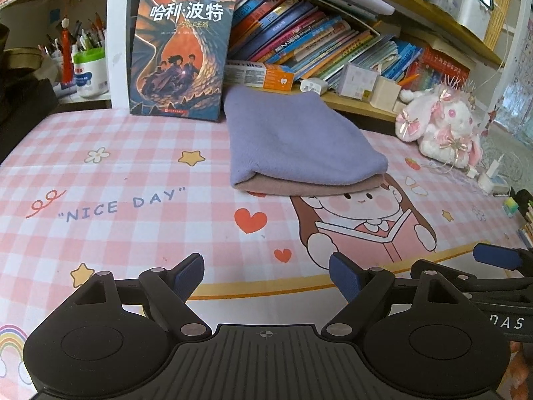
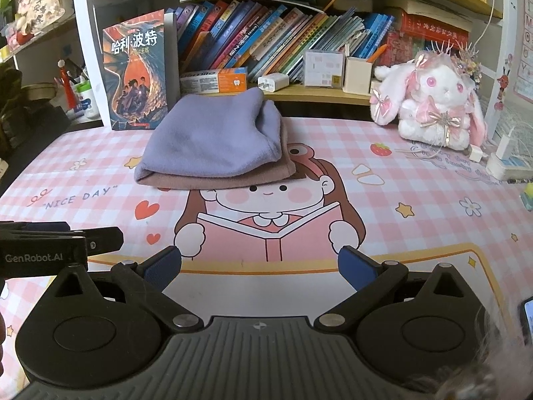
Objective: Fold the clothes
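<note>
Two folded soft fleece cloths, a lavender-blue folded cloth [image 1: 293, 136] stacked on a dusty-pink folded cloth [image 1: 309, 186], lie at the back of the surface, a desk covered by a pink-and-white checked mat [image 1: 116, 173] printed with "NICE DAY" and a cartoon girl reading. The stack rests just in front of the low wooden shelf, its near edge covering the top of the cartoon girl's head, and touches neither tool. The left hand-held gripper [image 1: 266, 275] hovers low over the near edge of the mat, released, its blue-padded fingers [image 1: 188, 275] spread wide with nothing between them. The right hand-held gripper [image 2: 260, 266] sits just beside it, likewise released and holding nothing, well apart from the cloths. Behind the stack, an upright paperback book with a dragon on its cover [image 1: 181, 53] leans against a white shelf post, beside a row of slanting colourful books [image 2: 266, 43]. A white plush rabbit with pink bows [image 2: 433, 100] sits at the right rear.
</note>
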Demonstrator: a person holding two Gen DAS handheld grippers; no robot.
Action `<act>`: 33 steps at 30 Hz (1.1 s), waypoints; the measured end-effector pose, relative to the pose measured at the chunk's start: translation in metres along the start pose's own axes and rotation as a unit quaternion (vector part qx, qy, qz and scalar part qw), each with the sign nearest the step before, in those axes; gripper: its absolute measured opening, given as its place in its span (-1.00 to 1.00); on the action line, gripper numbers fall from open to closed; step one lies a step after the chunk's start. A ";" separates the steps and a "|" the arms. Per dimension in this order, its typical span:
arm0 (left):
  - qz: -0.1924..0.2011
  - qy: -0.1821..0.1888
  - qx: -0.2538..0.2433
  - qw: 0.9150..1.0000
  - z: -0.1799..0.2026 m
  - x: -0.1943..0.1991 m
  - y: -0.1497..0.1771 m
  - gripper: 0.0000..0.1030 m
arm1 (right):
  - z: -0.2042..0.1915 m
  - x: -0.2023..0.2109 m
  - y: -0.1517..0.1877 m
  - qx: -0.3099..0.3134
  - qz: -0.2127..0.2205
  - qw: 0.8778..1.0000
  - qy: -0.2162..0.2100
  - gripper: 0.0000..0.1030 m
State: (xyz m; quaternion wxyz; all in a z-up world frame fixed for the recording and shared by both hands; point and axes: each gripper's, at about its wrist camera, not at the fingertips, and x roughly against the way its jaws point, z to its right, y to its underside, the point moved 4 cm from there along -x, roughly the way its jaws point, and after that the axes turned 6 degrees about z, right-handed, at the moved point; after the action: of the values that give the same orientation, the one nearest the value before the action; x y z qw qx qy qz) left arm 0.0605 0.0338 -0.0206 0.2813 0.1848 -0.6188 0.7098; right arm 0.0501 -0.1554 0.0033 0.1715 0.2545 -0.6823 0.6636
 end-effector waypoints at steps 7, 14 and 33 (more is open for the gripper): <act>-0.001 -0.002 0.001 1.000 0.000 0.000 0.000 0.72 | 0.001 -0.001 0.000 -0.002 -0.003 1.000 0.002 0.97; -0.004 -0.007 0.000 1.000 -0.001 -0.001 0.001 0.72 | 0.000 0.000 0.001 -0.002 -0.003 1.000 0.003 0.97; -0.007 -0.007 0.000 1.000 0.000 -0.003 0.001 0.72 | 0.001 -0.003 0.000 -0.005 -0.006 1.000 0.003 0.97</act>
State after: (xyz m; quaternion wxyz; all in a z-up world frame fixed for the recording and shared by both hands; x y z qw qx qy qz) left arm 0.0621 0.0336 -0.0230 0.2821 0.1942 -0.6190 0.7068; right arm 0.0520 -0.1565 0.0014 0.1784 0.2559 -0.6833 0.6601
